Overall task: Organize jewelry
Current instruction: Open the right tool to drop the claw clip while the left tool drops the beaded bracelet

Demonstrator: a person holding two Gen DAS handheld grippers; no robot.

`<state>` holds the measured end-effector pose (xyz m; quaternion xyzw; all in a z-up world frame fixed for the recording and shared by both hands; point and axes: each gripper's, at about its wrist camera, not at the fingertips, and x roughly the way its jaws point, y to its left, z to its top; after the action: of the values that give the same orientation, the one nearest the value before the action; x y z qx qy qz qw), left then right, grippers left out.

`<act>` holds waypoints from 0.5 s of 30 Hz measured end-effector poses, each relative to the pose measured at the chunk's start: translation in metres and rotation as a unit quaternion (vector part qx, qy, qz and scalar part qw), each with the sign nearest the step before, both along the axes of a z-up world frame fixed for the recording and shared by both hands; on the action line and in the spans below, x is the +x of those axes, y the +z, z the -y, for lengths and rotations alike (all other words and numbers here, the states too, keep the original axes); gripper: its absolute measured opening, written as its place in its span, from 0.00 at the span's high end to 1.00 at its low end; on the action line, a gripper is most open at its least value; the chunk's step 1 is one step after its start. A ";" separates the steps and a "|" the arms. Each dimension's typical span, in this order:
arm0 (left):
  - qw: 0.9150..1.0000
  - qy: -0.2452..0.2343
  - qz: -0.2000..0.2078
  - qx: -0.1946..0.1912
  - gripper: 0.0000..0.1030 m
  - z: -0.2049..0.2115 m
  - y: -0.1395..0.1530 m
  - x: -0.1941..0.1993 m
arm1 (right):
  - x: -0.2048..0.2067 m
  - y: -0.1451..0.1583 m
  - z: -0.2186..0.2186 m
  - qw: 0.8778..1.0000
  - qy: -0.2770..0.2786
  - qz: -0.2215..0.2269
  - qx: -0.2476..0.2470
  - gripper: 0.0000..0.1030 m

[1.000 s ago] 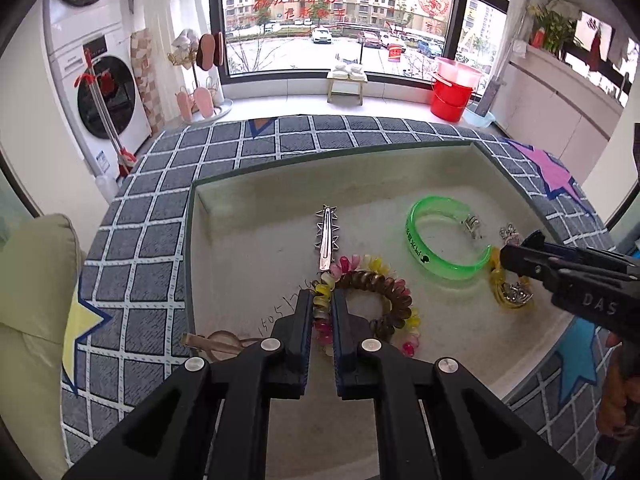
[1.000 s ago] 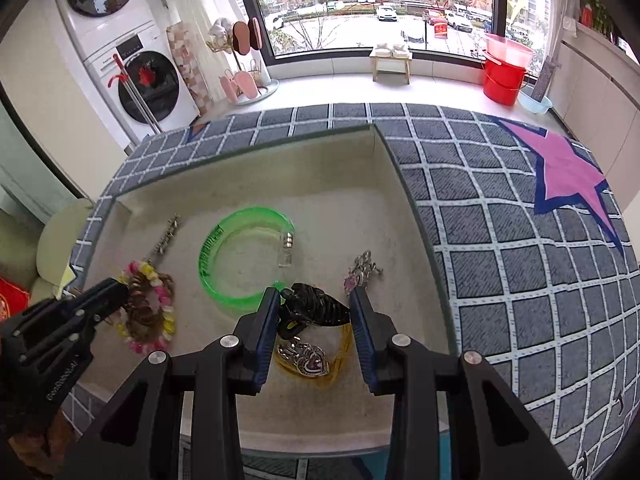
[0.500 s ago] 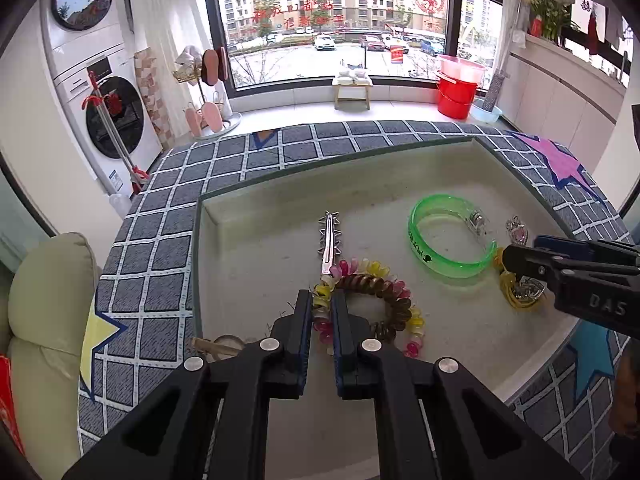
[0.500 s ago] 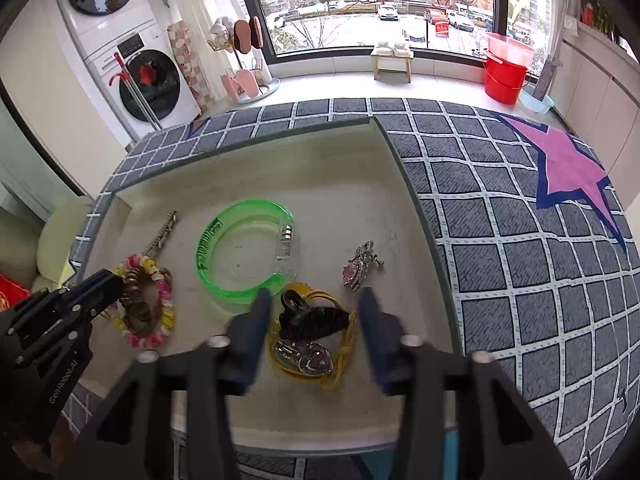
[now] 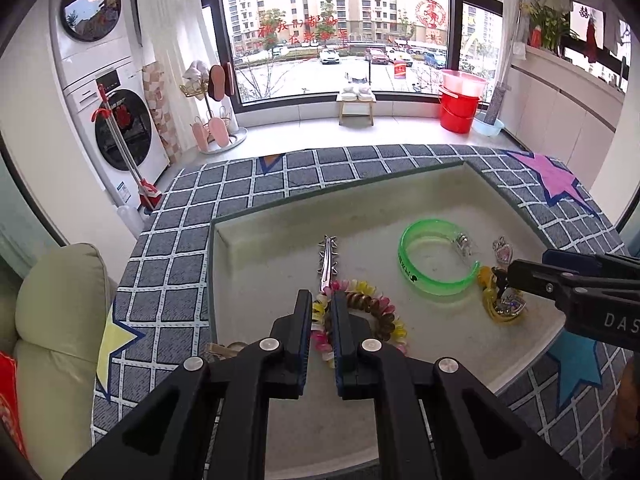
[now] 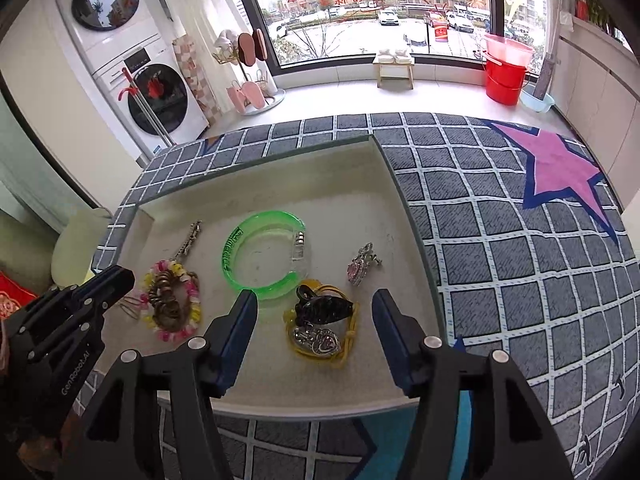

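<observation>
A cream tray (image 6: 280, 196) holds the jewelry. In it lie a green bangle (image 6: 256, 254), a silver spiked hair clip (image 5: 328, 258), a pink-and-yellow coil band with a brown coil (image 5: 360, 312), a pink brooch (image 6: 360, 266), a black hair claw (image 6: 324, 309) and a yellow cord with a silver heart (image 6: 316, 340). My right gripper (image 6: 314, 308) is open, its fingers on either side of the black claw and apart from it. My left gripper (image 5: 321, 312) has its fingers nearly together over the coil band (image 6: 170, 300), gripping nothing I can see.
The tray sits on a grey grid-patterned mat (image 6: 500, 240) with a pink star (image 6: 556, 168). A wooden clip (image 5: 222, 349) lies at the tray's left front edge. A cushion (image 5: 56, 320) is at the left. The floor, a washing machine (image 5: 120, 132) and red buckets (image 5: 460, 104) lie beyond.
My right gripper has opened and let go of the black hair claw, which now lies on the yellow cord, and has pulled back. My left gripper has lifted slightly, still nearly shut.
</observation>
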<state>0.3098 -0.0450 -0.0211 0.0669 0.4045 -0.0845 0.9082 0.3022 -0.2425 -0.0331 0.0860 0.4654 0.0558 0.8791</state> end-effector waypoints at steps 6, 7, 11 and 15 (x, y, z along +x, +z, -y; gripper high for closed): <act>1.000 0.012 0.008 0.000 0.77 -0.006 0.006 -0.002 | -0.004 0.009 0.007 1.000 -0.004 0.004 0.010 0.38; 1.000 0.014 0.009 0.000 0.77 -0.007 0.006 -0.002 | -0.004 0.009 0.007 1.000 -0.004 0.004 0.012 0.38; 1.000 0.018 0.015 0.001 0.77 -0.010 0.010 -0.003 | -0.006 0.012 0.008 1.000 -0.003 0.006 0.010 0.34; 0.999 0.027 0.026 0.006 0.00 -0.011 0.016 -0.006 | -0.008 0.015 0.009 1.000 -0.002 0.011 0.009 0.30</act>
<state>0.3041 -0.0339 -0.0048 0.0638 0.3827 -0.0561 0.9200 0.2946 -0.2516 -0.0178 0.0939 0.4550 0.0592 0.8836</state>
